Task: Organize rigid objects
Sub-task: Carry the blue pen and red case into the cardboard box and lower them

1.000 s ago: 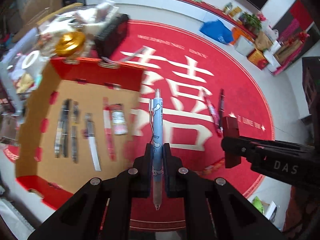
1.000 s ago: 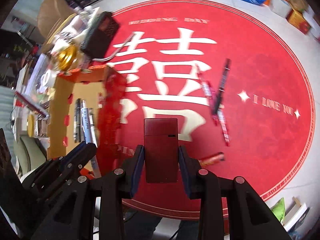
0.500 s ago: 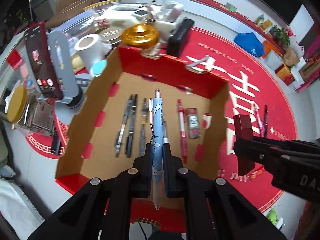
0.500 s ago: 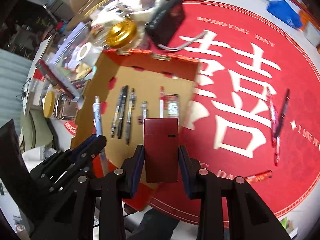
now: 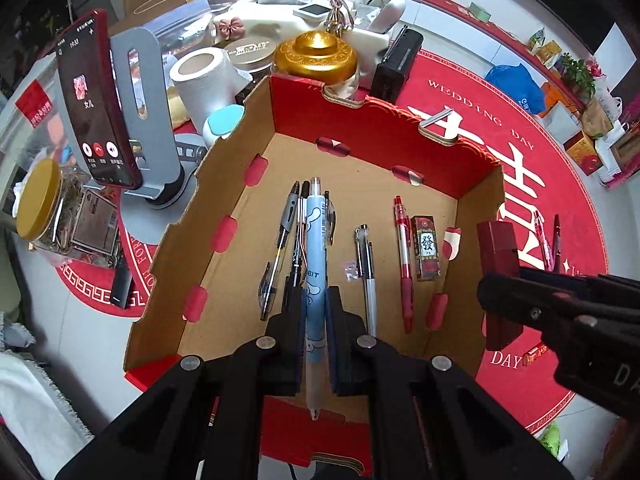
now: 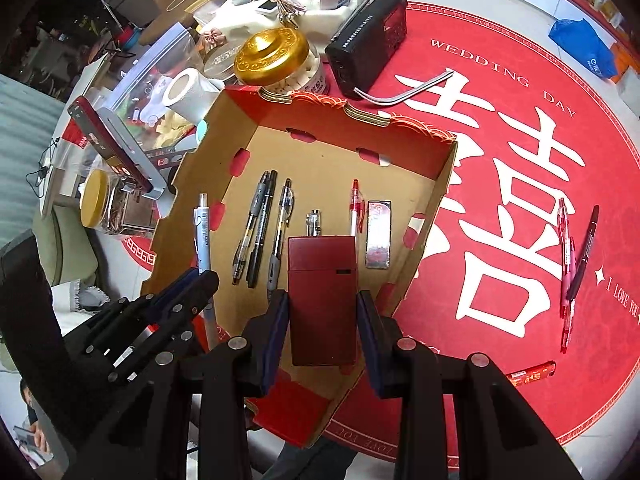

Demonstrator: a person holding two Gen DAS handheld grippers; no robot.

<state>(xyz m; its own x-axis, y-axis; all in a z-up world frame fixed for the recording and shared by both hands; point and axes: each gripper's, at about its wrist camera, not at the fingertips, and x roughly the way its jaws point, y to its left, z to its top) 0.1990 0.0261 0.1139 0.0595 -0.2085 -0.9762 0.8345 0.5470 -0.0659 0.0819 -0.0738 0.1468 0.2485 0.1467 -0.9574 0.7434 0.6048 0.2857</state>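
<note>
My left gripper [image 5: 314, 312] is shut on a light blue pen [image 5: 316, 240] and holds it above the open cardboard box [image 5: 476, 208], over the pens lying inside. My right gripper [image 6: 322, 320] is shut on a dark red rectangular case [image 6: 322, 296] and holds it over the box's [image 6: 432, 216] near right part. Inside the box lie several pens [image 6: 260, 224], a red pen [image 5: 404, 256] and a small red packet [image 5: 426, 248]. The right gripper with the case also shows in the left wrist view [image 5: 500, 256].
Two pens [image 6: 576, 260] and a small red tube [image 6: 532, 372] lie on the red round mat right of the box. Behind the box stand a gold-lidded jar [image 6: 276, 60], a black radio [image 6: 368, 44], a paper roll [image 5: 204, 76] and a phone on a stand [image 5: 96, 104].
Both grippers have moved left from over the red mat to above the box, each keeping its object. The box now lies right below them.
</note>
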